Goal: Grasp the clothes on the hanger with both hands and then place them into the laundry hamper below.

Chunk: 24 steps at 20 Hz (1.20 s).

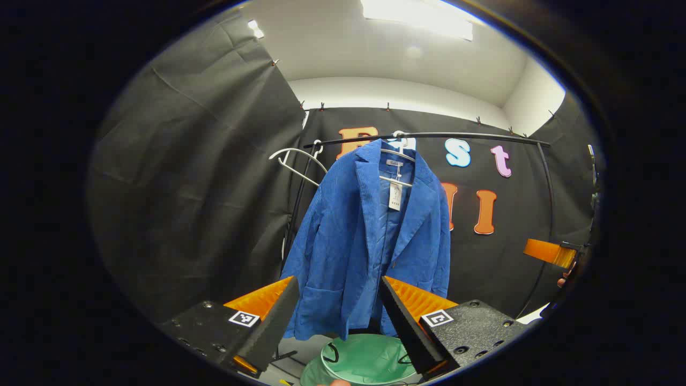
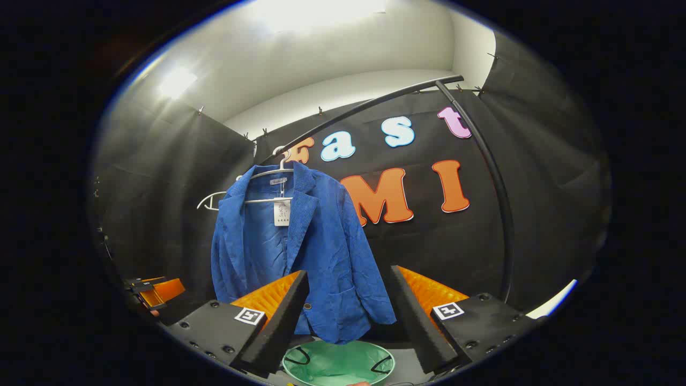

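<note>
Blue jacket [image 1: 370, 241] on a hanger [image 1: 399, 155] from the rail [image 1: 429, 136], directly above the hamper [image 1: 362, 359]. Left gripper [image 1: 338, 316] and right gripper [image 2: 348, 316]: both wide open, empty, short of the jacket.

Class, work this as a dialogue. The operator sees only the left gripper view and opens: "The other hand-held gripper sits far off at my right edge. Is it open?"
Observer: Yes. In the right gripper view, the right hand-held gripper has its fingers spread wide with nothing between them.
Operator: What is it aimed at?
Observer: The lower part of the blue jacket, which hangs on its hanger with no finger on it.
Operator: And the hamper from that side?
Observer: The green hamper stands open right under the jacket's hem.
</note>
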Each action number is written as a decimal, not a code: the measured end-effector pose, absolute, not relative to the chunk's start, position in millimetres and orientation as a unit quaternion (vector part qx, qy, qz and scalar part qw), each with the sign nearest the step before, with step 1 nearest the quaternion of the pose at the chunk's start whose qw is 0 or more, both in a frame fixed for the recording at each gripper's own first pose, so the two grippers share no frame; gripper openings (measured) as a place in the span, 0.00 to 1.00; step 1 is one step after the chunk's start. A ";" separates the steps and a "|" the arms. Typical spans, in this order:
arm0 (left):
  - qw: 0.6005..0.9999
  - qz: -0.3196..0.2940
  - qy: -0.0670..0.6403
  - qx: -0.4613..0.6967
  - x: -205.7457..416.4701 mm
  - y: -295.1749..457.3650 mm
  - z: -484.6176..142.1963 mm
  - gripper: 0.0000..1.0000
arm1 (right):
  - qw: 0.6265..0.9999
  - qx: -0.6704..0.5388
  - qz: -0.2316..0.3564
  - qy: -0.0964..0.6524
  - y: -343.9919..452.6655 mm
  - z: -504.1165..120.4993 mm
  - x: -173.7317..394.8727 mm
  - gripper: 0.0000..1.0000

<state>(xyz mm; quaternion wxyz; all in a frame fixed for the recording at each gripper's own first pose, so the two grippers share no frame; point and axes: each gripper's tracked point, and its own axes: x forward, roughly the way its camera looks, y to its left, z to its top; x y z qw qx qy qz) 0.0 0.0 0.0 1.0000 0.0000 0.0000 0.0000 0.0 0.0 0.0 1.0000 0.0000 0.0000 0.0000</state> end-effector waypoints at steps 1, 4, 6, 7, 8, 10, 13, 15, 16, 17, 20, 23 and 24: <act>1.000 0.000 0.000 0.001 4.6 -0.3 -0.4 0.95 | 1.000 -0.002 -0.004 -0.002 -2.0 0.4 5.4 0.98; 1.000 0.000 -0.005 0.014 17.8 -2.3 5.5 0.95 | 1.000 0.003 -0.007 0.007 -0.8 -8.5 22.0 0.98; 1.000 -0.002 -0.011 0.015 24.6 -5.9 12.8 0.95 | 1.000 -0.001 -0.009 0.017 -2.0 -14.5 30.0 0.99; 1.000 -0.008 -0.015 0.013 27.6 -10.5 17.0 0.92 | 1.000 -0.007 -0.014 0.023 -4.4 -16.1 34.8 0.98; 1.000 -0.012 -0.019 0.010 30.8 -12.5 20.6 0.92 | 1.000 -0.010 -0.013 0.023 -3.2 -15.9 39.1 0.98; 0.999 -0.019 -0.033 0.010 32.7 -15.6 31.9 0.95 | 1.000 -0.009 -0.005 0.022 3.3 -17.6 41.7 0.91; 0.999 -0.022 -0.044 0.021 35.5 -18.7 39.2 0.92 | 1.000 -0.003 0.000 0.020 6.9 -14.5 46.9 0.98; 0.998 -0.029 -0.044 0.020 39.8 -24.0 36.3 0.93 | 1.000 -0.002 -0.002 -0.003 6.8 1.0 49.3 0.90; 0.998 -0.033 -0.042 0.015 43.8 -25.5 33.7 0.92 | 1.000 -0.003 -0.002 -0.009 8.1 3.9 51.3 0.90; 0.998 -0.039 -0.039 0.007 46.8 -28.3 29.7 0.92 | 1.000 -0.004 0.000 -0.015 10.8 6.2 52.0 0.90; 0.998 -0.050 -0.023 -0.008 53.9 -33.9 13.5 0.97 | 1.000 0.000 0.014 -0.016 26.3 2.0 62.7 0.98; 0.999 -0.042 -0.017 -0.007 56.5 -28.5 5.5 0.95 | 0.999 0.011 0.028 -0.011 40.4 -4.0 72.0 0.98; 0.999 -0.043 -0.018 -0.008 56.6 -28.0 5.9 0.95 | 0.999 0.015 0.032 -0.009 43.0 -5.7 72.6 0.98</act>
